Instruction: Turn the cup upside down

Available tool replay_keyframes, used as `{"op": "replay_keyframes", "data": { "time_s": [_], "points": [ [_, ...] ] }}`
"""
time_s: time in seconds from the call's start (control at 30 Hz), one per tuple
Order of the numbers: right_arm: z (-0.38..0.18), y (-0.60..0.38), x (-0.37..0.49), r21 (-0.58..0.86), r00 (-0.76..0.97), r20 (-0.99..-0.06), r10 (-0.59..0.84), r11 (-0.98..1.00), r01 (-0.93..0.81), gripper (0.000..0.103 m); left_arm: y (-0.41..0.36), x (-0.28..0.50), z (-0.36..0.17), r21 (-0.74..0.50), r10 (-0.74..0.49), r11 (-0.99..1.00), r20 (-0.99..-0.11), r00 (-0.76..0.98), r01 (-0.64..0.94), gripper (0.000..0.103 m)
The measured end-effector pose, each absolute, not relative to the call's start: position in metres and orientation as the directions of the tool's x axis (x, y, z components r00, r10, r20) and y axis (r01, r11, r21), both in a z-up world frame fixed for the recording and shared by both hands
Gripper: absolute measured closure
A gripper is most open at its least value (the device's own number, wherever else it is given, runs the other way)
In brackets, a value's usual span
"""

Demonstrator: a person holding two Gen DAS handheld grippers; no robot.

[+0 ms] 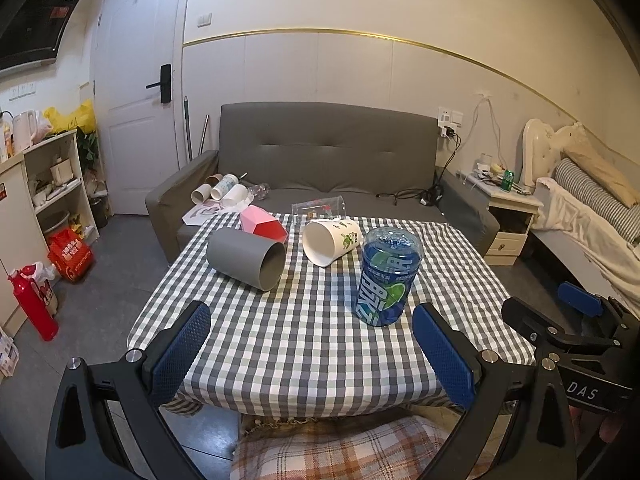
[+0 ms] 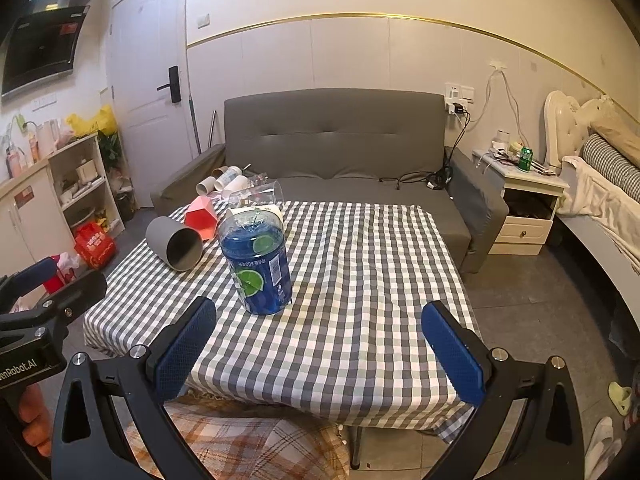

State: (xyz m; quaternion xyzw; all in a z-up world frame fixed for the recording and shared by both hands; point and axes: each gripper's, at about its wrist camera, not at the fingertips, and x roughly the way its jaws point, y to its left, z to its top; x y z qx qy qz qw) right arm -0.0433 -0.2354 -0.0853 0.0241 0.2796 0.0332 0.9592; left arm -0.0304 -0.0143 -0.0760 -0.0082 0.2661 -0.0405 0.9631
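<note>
Cup [image 1: 330,240], white, lies on its side at the table's [image 1: 320,340] far edge, long axis level, mouth facing the near left, behind the blue bottle [image 1: 386,278]. Left gripper [image 1: 312,344] and right gripper [image 2: 320,344] hover spread, holding nothing.

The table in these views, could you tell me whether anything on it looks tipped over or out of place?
Yes. The grey cup and the white printed cup both lie on their sides on the checked tablecloth, mouths toward the cameras. The blue cup stands upside down. A clear container lies tipped at the far edge. Nothing appears spilled.
</note>
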Motion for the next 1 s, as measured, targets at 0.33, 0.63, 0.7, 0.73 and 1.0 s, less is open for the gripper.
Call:
{"op": "replay_keyframes", "data": {
  "time_s": [0.33, 0.63, 0.7, 0.73, 1.0],
  "points": [
    [-0.0865, -0.2336, -0.0419, 0.058, 0.835, -0.545, 0.076, 0.997, -0.052, 0.0, -0.0135, -0.0307, -0.0747, -0.044, -0.081, 0.997, -0.512, 0.855, 0.068, 0.0],
    [-0.0896, -0.2322, -0.0398, 0.056, 0.83, -0.553, 0.075, 0.997, -0.053, 0.0, -0.0147, -0.0301, -0.0753, -0.041, -0.085, 0.996, -0.515, 0.853, 0.074, 0.0],
    [-0.0901, -0.232, -0.039, 0.056, 0.829, -0.554, 0.076, 0.997, -0.054, 0.0, -0.0148, -0.0301, -0.076, -0.04, -0.087, 0.996, -0.516, 0.852, 0.077, 0.0],
    [-0.0904, -0.232, -0.039, 0.055, 0.828, -0.555, 0.076, 0.997, -0.054, 0.0, -0.0149, -0.0297, -0.0758, -0.039, -0.088, 0.996, -0.517, 0.852, 0.079, 0.0],
    [-0.0933, -0.2321, -0.0378, 0.056, 0.822, -0.564, 0.076, 0.997, -0.054, 0.0, -0.0165, -0.0301, -0.0757, -0.036, -0.094, 0.995, -0.515, 0.852, 0.089, 0.0]
  ]
}}
